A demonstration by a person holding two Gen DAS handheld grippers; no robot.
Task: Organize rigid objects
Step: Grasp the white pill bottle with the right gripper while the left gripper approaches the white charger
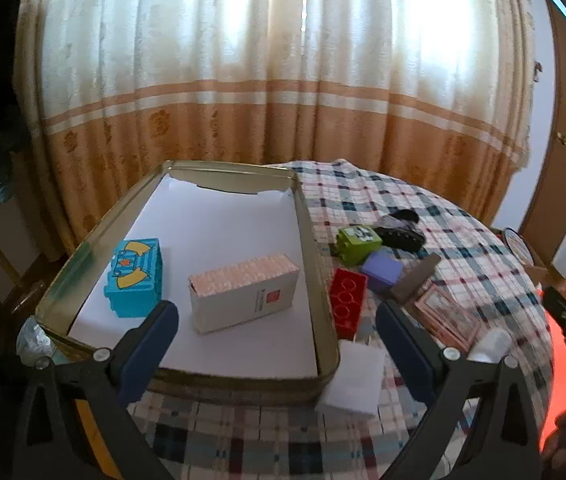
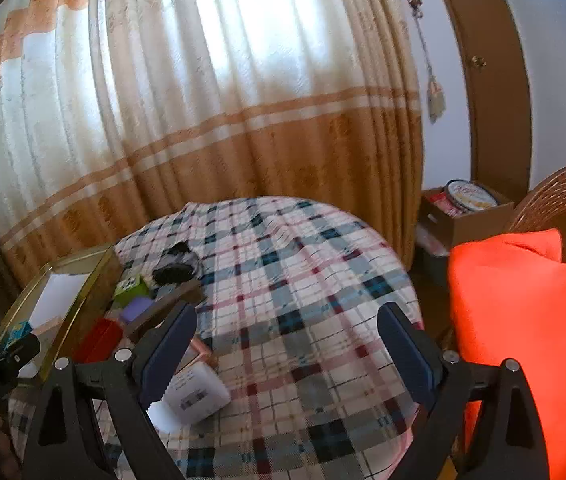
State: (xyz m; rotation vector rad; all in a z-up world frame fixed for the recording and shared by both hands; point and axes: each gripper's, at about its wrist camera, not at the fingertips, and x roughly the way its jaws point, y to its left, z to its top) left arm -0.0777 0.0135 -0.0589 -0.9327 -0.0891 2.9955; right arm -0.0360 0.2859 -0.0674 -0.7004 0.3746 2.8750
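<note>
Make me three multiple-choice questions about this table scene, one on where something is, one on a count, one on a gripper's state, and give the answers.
1. Where is the red block?
A. inside the tray
B. on the cloth beside the tray
C. on the orange cushion

2. How many boxes lie inside the tray?
A. two
B. four
C. none

3. What state is the left gripper in?
A. shut on the red block
B. shut with nothing in it
C. open, holding nothing

Answers:
1. B: it lies on the checked cloth just outside the tray's right wall.
2. A: only the blue box and the white box sit on the white liner.
3. C: its fingers stand wide apart with nothing between them.
</note>
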